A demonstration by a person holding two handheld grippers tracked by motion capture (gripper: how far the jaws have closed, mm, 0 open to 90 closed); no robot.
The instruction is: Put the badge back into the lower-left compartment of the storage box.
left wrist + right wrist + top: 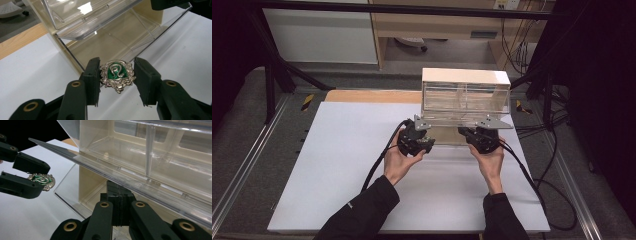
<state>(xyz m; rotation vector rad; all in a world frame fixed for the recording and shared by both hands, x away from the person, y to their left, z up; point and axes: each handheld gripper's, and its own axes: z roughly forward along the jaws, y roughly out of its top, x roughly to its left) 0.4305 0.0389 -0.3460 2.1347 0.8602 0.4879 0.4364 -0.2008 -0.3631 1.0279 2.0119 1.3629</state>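
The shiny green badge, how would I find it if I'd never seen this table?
Look at the white table, then at the clear plastic drawer box standing on its far side. Just in front of the box's open bottom drawer, the left gripper holds the badge between its black jaws. It is a small silver shield with a green middle and a curly silver snake.

From my screen, a white desk (337, 165) sits on grey floor (242, 125); beyond it stand a pale wooden cabinet (437, 25) and black frame bars (272, 75).
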